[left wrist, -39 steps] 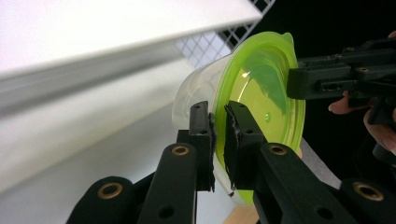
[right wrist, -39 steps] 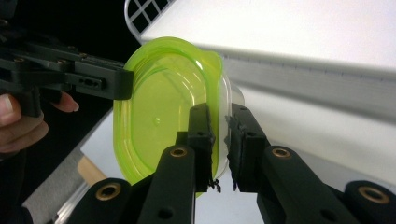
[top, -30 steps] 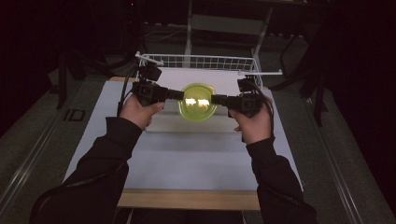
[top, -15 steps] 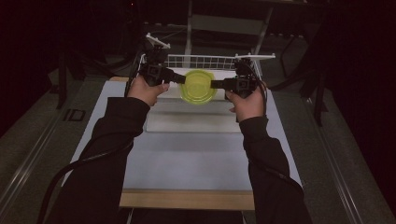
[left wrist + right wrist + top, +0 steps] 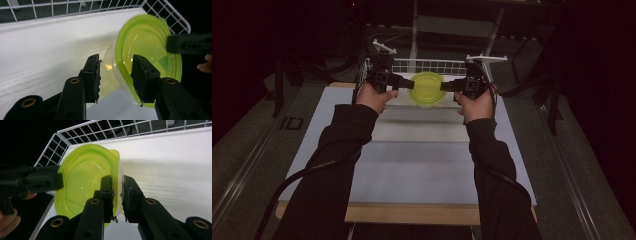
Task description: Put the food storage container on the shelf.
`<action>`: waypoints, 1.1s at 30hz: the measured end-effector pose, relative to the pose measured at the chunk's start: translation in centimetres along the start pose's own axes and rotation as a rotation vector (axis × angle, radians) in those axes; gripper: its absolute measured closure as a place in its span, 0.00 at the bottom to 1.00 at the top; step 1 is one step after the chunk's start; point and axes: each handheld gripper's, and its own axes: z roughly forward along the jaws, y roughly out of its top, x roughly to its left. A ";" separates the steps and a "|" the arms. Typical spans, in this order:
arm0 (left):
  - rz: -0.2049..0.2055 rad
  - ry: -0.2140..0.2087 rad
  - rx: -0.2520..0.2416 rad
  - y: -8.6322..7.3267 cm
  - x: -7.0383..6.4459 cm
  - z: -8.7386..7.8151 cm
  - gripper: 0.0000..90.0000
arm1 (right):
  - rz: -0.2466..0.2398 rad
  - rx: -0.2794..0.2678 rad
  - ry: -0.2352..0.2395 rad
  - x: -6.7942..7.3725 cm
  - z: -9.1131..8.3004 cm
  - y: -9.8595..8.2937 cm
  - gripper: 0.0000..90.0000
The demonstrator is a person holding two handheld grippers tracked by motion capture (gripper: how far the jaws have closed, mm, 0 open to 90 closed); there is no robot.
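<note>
2 tools (image 5: 406,83) (image 5: 447,86) hold green-lidded container (image 5: 427,89).

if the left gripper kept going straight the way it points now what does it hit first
The left gripper points across at the green-lidded container, whose rim already sits between its jaws, so it would press into that first. Beyond it, roughly in the same line, is the right gripper on the opposite rim.

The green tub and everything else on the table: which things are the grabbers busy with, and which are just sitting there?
Busy with:
- green tub with its lid, held up between both
- left gripper, jaws astride its rim
- right gripper, pinching its rim

Just sitting there:
- white wire basket behind
- white table top
</note>
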 end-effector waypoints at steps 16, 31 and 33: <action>-0.031 0.019 -0.095 -0.1 0.2 -1.5 0.54 | -0.055 -0.015 -0.017 0.4 -0.5 0.6 0.60; 0.060 -0.061 -0.129 -3.9 -1.3 -4.1 0.52 | -0.195 -0.038 0.009 2.2 -3.0 -2.7 0.61; 0.069 -0.073 -0.128 -4.8 -1.3 -4.2 0.52 | -0.204 -0.035 0.018 2.4 -3.1 -3.2 0.62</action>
